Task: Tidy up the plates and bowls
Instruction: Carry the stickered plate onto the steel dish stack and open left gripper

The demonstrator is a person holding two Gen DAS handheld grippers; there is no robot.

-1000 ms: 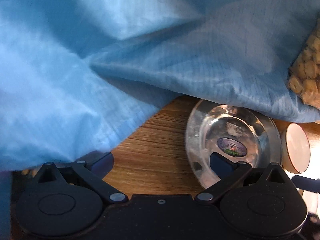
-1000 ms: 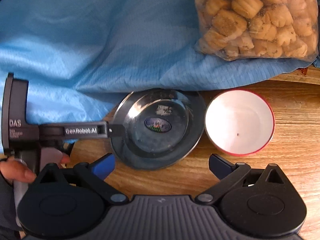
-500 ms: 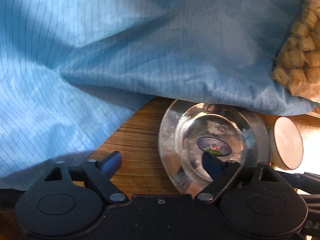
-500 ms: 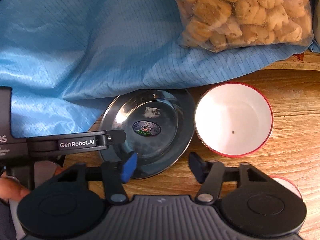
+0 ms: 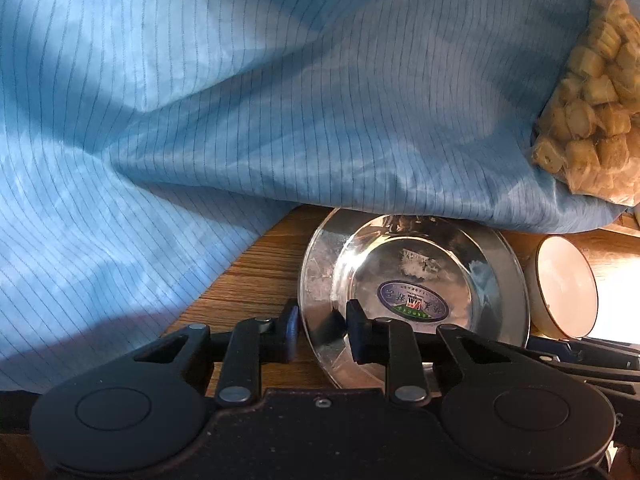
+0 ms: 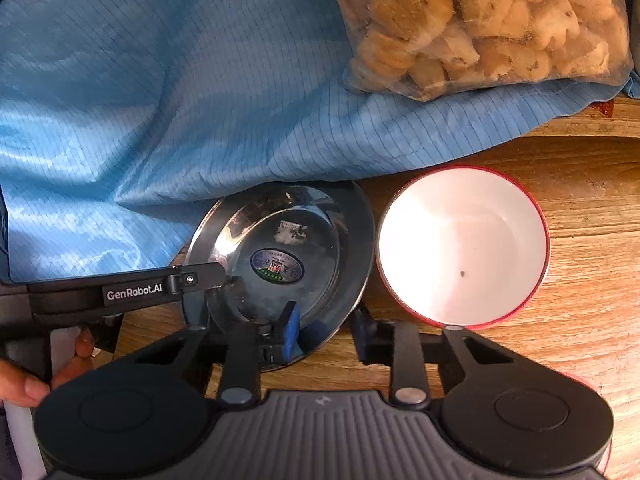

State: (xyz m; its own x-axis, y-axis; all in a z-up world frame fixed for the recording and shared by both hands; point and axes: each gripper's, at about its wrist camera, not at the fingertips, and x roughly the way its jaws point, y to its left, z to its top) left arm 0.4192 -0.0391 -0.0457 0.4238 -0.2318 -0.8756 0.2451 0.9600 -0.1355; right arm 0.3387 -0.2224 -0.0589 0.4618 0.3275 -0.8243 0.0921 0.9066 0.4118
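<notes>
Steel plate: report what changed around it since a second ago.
The jaws of the left gripper and right gripper have just been closing; each now straddles the rim of the steel plate, not visibly clamped. Plate, white bowl, blue cloth and snack bag stayed put.

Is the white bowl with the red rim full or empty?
Empty: the white bowl with the red rim shows a bare white inside, apart from one tiny dark speck.
</notes>
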